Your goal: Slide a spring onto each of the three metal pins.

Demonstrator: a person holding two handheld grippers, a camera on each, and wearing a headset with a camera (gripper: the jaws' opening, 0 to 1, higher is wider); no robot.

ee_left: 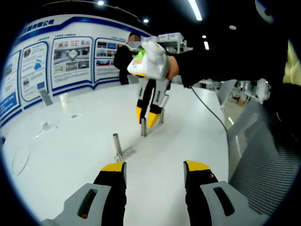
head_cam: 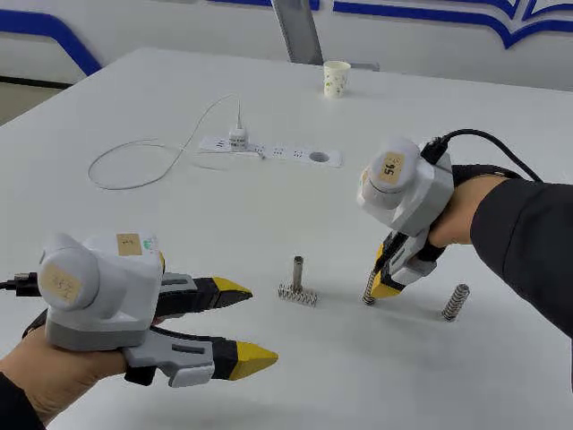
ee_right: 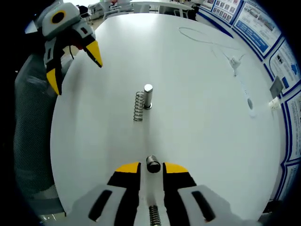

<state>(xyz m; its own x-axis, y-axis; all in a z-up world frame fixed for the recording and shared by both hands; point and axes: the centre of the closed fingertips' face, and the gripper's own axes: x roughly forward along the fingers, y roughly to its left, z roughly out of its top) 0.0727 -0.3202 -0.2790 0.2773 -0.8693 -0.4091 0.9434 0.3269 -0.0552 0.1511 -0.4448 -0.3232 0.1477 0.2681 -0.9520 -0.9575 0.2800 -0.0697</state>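
A bare metal pin stands mid-table with a loose spring lying at its foot; the same pin and spring appear in the right gripper view. My right gripper points down over a second pin that wears a spring. Its jaws stand a little apart on either side of that pin's top. A third sprung pin stands to its right. My left gripper hovers open and holds nothing, left of the bare pin.
At the back of the white table lies a power strip with a plugged charger and a looping white cable. A paper cup stands farther back. A person's dark sleeve reaches in from the right.
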